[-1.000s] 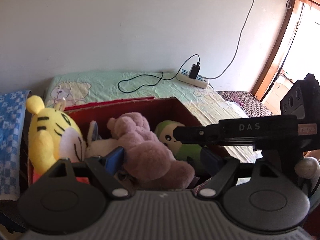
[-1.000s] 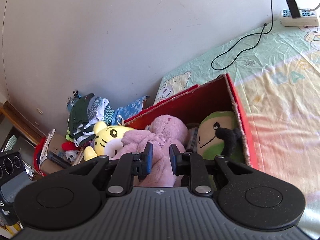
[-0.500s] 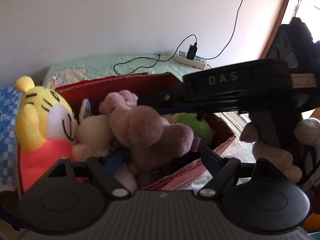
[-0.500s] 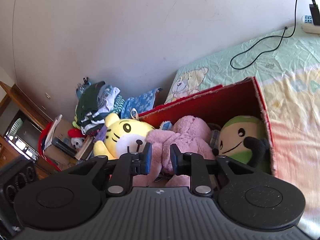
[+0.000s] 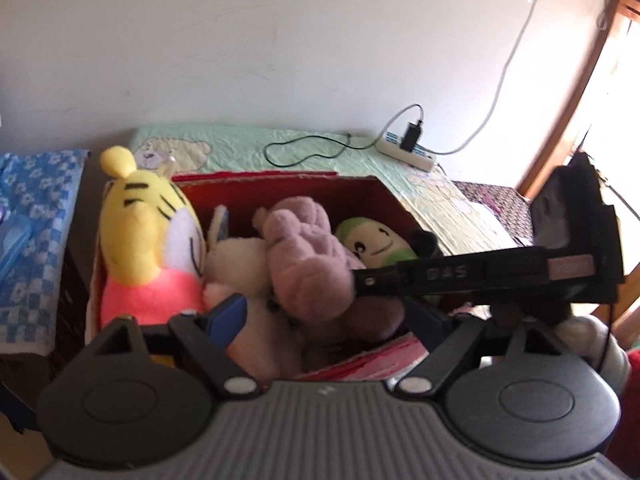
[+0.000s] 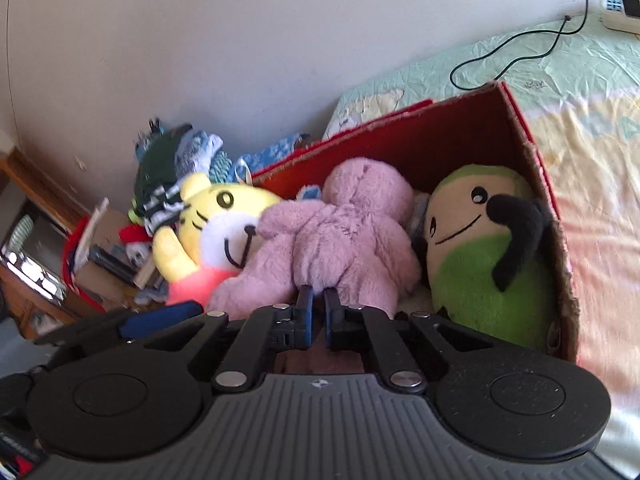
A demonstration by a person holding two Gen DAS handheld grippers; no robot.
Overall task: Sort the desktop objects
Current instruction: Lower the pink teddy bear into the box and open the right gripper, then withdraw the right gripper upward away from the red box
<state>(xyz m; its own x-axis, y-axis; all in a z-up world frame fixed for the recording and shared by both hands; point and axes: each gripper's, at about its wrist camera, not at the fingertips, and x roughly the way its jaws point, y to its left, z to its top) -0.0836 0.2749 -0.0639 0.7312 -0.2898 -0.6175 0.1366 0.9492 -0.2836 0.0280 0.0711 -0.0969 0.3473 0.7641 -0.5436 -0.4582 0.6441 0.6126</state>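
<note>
A red cardboard box (image 5: pixel 280 178) (image 6: pixel 520 120) stands on the bed. It holds a yellow tiger plush (image 5: pixel 140 240) (image 6: pixel 216 216), a white plush (image 5: pixel 240 264), a pink plush (image 5: pixel 304 256) (image 6: pixel 352 232) and a green plush (image 5: pixel 372 244) (image 6: pixel 480 264). My right gripper (image 6: pixel 319 304) is shut on the fur at the pink plush's lower edge. Its black body (image 5: pixel 480 276) reaches in from the right in the left wrist view. My left gripper (image 5: pixel 326 316) stands wide with its jaws opening. The pink and white plush lie between its fingers, and the pads do not press them.
A power strip (image 5: pixel 408 152) with a charger and a black cable lies on the green sheet (image 5: pixel 240 140) behind the box. A blue checked cloth (image 5: pixel 32 220) is to the left. Piled clothes (image 6: pixel 168 168) and floor clutter lie beyond the box's left end. A door frame (image 5: pixel 580 100) stands at the right.
Half a second ago the pink plush hung higher on the right gripper, across the left view. It now lies lower in the box. The right view has closed in on it.
</note>
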